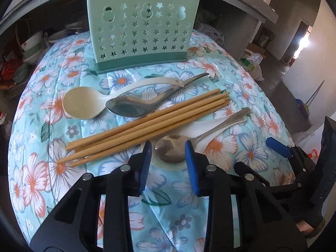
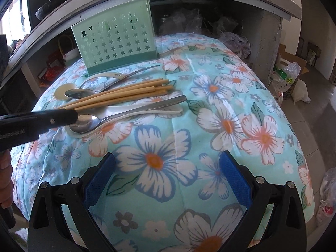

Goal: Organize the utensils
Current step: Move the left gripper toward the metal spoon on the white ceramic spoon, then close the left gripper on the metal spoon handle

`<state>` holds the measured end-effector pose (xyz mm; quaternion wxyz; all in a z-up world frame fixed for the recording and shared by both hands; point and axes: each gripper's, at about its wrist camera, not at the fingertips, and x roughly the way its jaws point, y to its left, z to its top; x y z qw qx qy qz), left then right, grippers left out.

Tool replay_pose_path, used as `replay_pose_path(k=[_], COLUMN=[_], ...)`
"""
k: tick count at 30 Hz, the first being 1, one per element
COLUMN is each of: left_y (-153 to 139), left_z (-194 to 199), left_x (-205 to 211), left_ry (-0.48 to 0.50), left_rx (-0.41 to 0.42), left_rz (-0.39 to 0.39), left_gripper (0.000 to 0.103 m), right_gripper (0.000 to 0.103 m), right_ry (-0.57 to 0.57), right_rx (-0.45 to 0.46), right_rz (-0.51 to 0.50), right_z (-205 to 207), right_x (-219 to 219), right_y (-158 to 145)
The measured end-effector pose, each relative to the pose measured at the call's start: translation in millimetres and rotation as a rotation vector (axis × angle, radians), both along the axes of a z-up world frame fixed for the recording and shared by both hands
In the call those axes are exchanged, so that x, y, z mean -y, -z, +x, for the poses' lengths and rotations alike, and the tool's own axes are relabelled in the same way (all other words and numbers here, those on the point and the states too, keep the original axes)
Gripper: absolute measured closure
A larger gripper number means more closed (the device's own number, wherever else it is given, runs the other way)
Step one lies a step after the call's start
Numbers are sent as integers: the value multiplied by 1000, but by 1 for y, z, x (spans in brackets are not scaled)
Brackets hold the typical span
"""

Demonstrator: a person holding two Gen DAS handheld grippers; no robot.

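Nothing sorted yet. The green holder (image 1: 145,31) stands upright at the far edge of the floral cloth (image 1: 241,153), and I can't see anything in it from either view; through the star cut-outs it looks empty, but the inside is only partly visible.

Everything is flat on the cloth, in front of the holder:
- cream plastic spoon (image 1: 84,103) and large steel spoon (image 1: 130,106), just in front of the holder, handles crossing
- bundle of bamboo chopsticks (image 1: 147,124), lying diagonally in the middle
- small steel spoon (image 1: 172,151), resting on a white ceramic spoon (image 1: 201,126), nearest you

Your left gripper (image 1: 168,153) is down over the small steel spoon's bowl. Fingers are narrowed and sit either side of the bowl, close to its rim. I can't tell whether the pads press on it yet. The right wrist view shows that gripper's tip over the bowl, but not the contact. The spoon looks to be lying on the white one, not lifted.

Your right gripper (image 2: 168,176) hovers over bare cloth, fingers wide, holding nothing, well apart from the utensils.

My read: first pick in progress, zero placed. Left to do: both steel spoons, the cream spoon, the white spoon and all the chopsticks into the holder.
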<state>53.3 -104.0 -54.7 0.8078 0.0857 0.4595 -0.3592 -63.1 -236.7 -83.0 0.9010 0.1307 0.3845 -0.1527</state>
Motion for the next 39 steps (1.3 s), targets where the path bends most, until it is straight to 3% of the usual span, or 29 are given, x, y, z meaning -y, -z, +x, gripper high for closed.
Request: replay_pose_path(k=[12, 14, 21, 30, 35, 39], left_y=[11, 11, 12, 7, 7, 6], left_z=[16, 16, 12, -12, -20, -28], left_x=[8, 8, -9, -27, -29, -27], left_ry=[-6, 10, 15, 92, 129, 144], left_rx=[-70, -103, -211, -302, -396, -419], left_rz=[-24, -45, -138, -225, -303, -320], left_gripper=[80, 80, 95, 96, 96, 96], right_gripper=[6, 6, 6, 6, 6, 6], right_ry=[1, 2, 19, 67, 91, 98], right_rx=[1, 1, 3, 22, 33, 39], right_rz=[8, 7, 26, 33, 39, 31], right_z=[1, 1, -3, -15, -20, -25], right_x=[2, 2, 4, 12, 15, 15], right_y=[0, 0, -2, -9, -12, -14])
